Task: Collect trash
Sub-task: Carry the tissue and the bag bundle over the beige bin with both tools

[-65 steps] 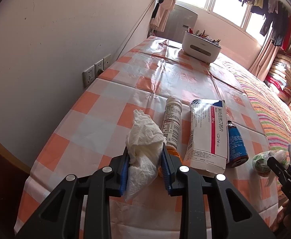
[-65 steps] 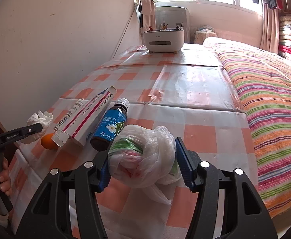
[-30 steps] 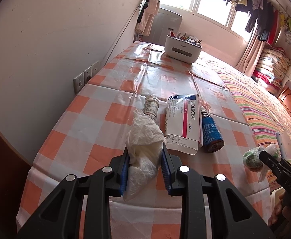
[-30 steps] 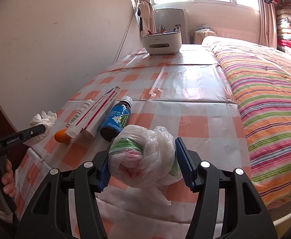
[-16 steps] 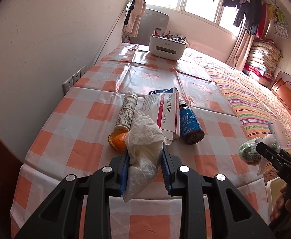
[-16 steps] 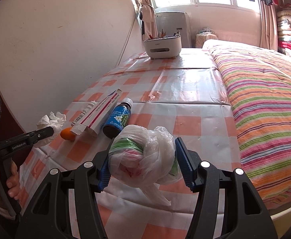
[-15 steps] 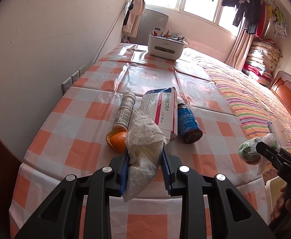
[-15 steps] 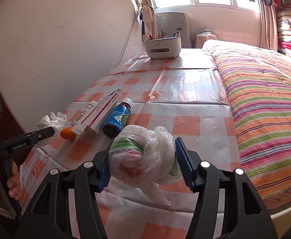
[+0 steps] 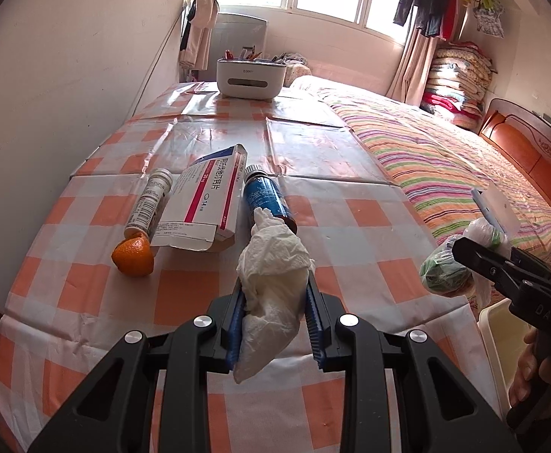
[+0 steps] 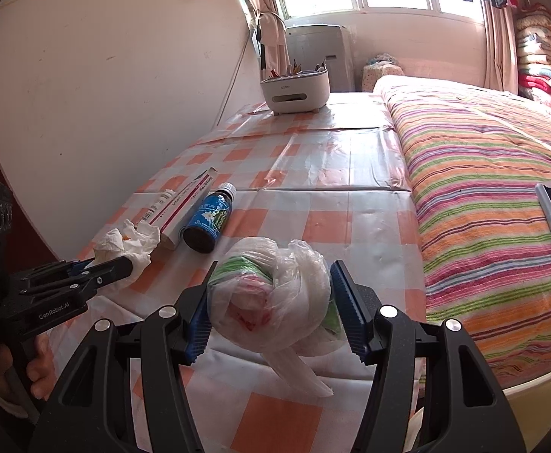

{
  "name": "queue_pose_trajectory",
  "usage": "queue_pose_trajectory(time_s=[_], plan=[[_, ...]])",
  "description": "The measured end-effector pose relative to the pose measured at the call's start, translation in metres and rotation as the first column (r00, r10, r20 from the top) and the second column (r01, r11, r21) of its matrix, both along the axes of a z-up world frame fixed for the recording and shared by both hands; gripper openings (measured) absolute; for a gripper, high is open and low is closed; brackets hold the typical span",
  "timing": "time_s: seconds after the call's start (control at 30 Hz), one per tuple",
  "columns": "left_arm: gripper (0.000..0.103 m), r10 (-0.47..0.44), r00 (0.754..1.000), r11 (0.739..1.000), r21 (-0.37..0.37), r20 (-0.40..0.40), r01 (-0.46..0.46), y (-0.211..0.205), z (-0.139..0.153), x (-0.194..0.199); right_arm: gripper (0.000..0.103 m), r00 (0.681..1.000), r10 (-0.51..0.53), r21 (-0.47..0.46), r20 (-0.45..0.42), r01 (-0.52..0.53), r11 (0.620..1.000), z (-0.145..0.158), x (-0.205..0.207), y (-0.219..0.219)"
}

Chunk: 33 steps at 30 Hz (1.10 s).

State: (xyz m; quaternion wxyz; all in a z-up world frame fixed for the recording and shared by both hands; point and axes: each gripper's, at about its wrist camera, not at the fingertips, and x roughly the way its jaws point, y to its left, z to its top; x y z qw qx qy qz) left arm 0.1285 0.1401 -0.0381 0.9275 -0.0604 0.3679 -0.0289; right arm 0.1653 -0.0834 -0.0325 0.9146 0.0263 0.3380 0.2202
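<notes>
My left gripper (image 9: 275, 294) is shut on a crumpled white tissue (image 9: 271, 287), held above the near edge of the checked tablecloth (image 9: 185, 290). In the right wrist view the same left gripper (image 10: 102, 270) shows at the left with the tissue (image 10: 128, 243) in it. My right gripper (image 10: 270, 300) is shut on a knotted plastic bag (image 10: 271, 298) with green and red inside. From the left wrist view that bag (image 9: 443, 268) appears at the right, off the table's corner. An orange peel (image 9: 133, 256) lies on the cloth.
On the cloth lie a white pill bottle (image 9: 149, 202), a medicine box (image 9: 203, 200) and a blue bottle (image 9: 268, 198). A white organiser (image 9: 251, 77) stands at the far end. A striped bed (image 10: 483, 196) borders the table's right side, a wall its left. A pale bin rim (image 9: 496, 336) shows low right.
Both grippers have drawn back toward the table's near edge, each keeping its load. The left one has shifted right, so the orange peel and medicine items now lie to its left.
</notes>
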Motion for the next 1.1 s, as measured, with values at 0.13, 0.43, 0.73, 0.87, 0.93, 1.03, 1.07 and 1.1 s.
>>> queue_pose_trajectory(time_s=[0.13, 0.43, 0.73, 0.87, 0.93, 1.03, 1.07, 1.1], plan=[[0.028, -0.019, 1.000, 1.000, 0.000, 0.009, 0.019, -0.010, 0.001, 0.000, 0.056, 1.000, -0.008, 0.004, 0.010, 0.008, 1.000, 0.003, -0.006, -0.007], [0.028, -0.079, 0.997, 0.997, 0.015, 0.014, 0.079, -0.037, -0.001, -0.002, 0.056, 0.999, -0.033, 0.025, 0.018, 0.033, 0.999, 0.006, -0.020, -0.031], [0.028, -0.148, 0.989, 0.988, 0.034, 0.001, 0.148, -0.071, -0.010, -0.005, 0.056, 0.997, -0.072, 0.085, 0.037, 0.069, 0.994, 0.021, -0.035, -0.074], [0.028, -0.183, 0.983, 0.982, 0.037, 0.003, 0.183, -0.088, -0.013, -0.005, 0.056, 0.993, -0.111, 0.100, 0.039, 0.106, 0.989, 0.023, -0.043, -0.101], [0.028, -0.201, 0.980, 0.979, 0.038, 0.003, 0.201, -0.097, -0.013, -0.005, 0.056, 0.991, -0.131, 0.104, 0.039, 0.126, 0.987, 0.022, -0.047, -0.113], [0.028, -0.229, 0.973, 0.973, 0.037, -0.003, 0.229, -0.109, -0.016, -0.005, 0.056, 0.986, -0.162, 0.109, 0.035, 0.158, 0.981, 0.020, -0.052, -0.132], [0.028, -0.239, 0.971, 0.970, 0.037, -0.007, 0.239, -0.113, -0.017, -0.005, 0.056, 0.985, -0.172, 0.113, 0.032, 0.167, 0.979, 0.019, -0.054, -0.138], [0.028, -0.245, 0.970, 0.969, 0.038, -0.008, 0.245, -0.117, -0.018, -0.005, 0.056, 0.983, -0.181, 0.115, 0.029, 0.177, 0.977, 0.018, -0.056, -0.144]])
